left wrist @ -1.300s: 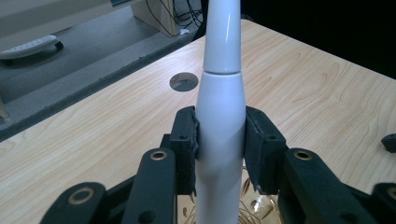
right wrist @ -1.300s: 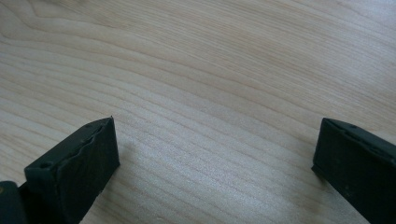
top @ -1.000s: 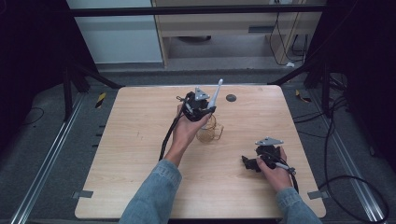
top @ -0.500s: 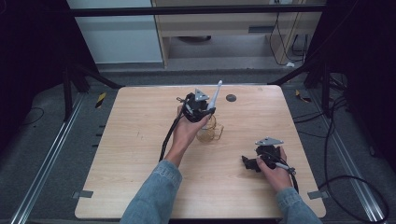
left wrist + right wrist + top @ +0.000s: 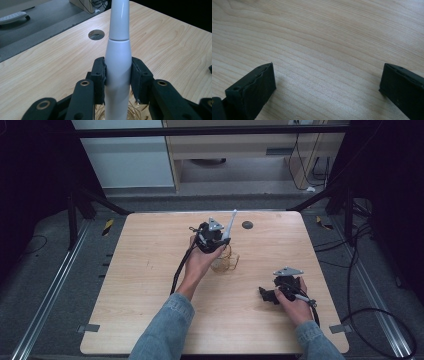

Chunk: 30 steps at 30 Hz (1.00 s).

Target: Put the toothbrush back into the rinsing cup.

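Hardly anything has changed across the last second: in the high view the pale wooden table, both forearms and both tools sit where they sat in the 2 earlier frames, so the work looks paused in a steady hold rather than moving on. At the centre of that frame the left gripper is raised just above a small clear glass cup with thin gold wire markings, and its 2 black jaws are clamped on a slim white plastic wand with a tapered grip, much like an electric toothbrush handle, which slants up toward the upper middle of the picture. Seen from the left gripper view, that handle runs straight up the middle of the frame, pinched on both flanks by the ribbed pads, and its lower end drops toward the rim of the glass at the bottom edge; whether it touches the glass I cannot tell. My judgement is that the handle is being stood in, or lifted from, the cup. In the lower right of the high view the right gripper rests low on the tabletop in the person's hand. Its own view shows the 2 jaws spread wide with bare wood grain between them, gripping nothing.
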Motion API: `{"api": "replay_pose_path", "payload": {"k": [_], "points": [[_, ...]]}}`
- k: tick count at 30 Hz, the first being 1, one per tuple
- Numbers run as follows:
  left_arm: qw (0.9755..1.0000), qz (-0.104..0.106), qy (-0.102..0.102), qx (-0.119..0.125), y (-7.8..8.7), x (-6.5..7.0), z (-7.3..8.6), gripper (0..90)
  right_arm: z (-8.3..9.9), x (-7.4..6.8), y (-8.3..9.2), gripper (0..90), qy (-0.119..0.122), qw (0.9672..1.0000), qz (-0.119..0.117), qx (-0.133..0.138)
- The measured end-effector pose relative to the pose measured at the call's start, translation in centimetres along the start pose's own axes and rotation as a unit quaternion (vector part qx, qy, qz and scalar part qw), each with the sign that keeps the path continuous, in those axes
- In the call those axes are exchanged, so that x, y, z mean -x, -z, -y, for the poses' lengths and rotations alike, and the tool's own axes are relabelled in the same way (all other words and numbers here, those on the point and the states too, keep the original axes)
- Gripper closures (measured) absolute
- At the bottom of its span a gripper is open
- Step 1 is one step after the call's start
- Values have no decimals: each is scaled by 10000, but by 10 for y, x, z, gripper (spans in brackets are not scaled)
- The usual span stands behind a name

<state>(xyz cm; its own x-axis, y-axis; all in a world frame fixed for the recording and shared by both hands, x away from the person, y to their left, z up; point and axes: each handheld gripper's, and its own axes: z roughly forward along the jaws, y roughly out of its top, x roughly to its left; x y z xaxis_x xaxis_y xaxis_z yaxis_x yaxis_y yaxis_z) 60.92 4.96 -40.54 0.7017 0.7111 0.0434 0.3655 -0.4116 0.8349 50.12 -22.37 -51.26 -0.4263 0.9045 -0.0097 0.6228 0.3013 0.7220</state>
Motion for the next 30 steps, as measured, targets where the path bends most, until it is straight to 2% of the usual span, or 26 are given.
{"api": "replay_pose_path", "payload": {"k": [30], "points": [[9998, 28, -126, -136, -2, 7, 6, 665, 0, 0, 0, 3, -6, 10000, 0, 2]]}}
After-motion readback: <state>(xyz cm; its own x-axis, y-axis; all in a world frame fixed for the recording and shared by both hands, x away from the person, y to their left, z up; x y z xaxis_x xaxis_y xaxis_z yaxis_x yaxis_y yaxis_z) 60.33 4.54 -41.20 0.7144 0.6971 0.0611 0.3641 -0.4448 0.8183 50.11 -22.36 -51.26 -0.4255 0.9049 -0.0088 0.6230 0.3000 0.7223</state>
